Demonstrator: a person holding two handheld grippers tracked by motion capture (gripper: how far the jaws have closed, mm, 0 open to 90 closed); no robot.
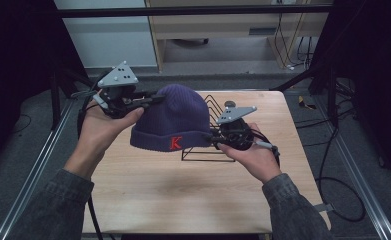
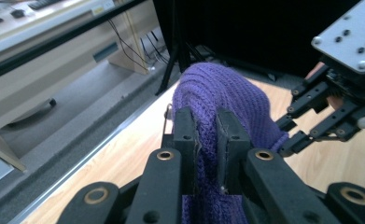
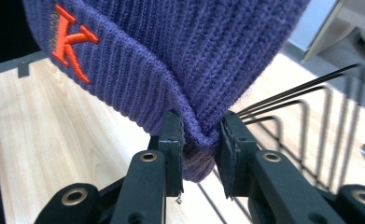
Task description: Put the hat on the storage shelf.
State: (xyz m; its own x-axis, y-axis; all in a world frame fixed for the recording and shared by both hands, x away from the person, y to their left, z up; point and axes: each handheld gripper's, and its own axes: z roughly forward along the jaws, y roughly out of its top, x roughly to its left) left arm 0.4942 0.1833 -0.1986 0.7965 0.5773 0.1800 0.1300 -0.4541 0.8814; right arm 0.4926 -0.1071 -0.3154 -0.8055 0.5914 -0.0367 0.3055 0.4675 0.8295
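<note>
The pale wooden table [image 1: 183, 195] carries a black wire rack [image 1: 210, 152] with upright dividers, standing toward my right side. Above both hangs the purple ribbed knit beanie [image 1: 175, 120], its folded cuff marked with a red embroidered letter K [image 1: 176, 142]; I hold it clear of the tabletop, partly in front of the rack, so that it is stretched between my two tools rather than sagging.

My left gripper [image 1: 150, 100] is clamped on the knit near the crown, a fold of purple fabric pinched tight between its black jaws, as the left gripper view confirms [image 2: 207, 144]. This hold likely serves as the anchor.

My right gripper [image 1: 217, 140] is clamped on the cuff's lower edge, at the side away from the K; the right gripper view shows a bunched corner of the cuff squeezed between the pads [image 3: 200, 140], with the rack's wires just behind. A grip at opposite ends probably lets me keep the hat spread and steer it, perhaps toward the rack.
</note>
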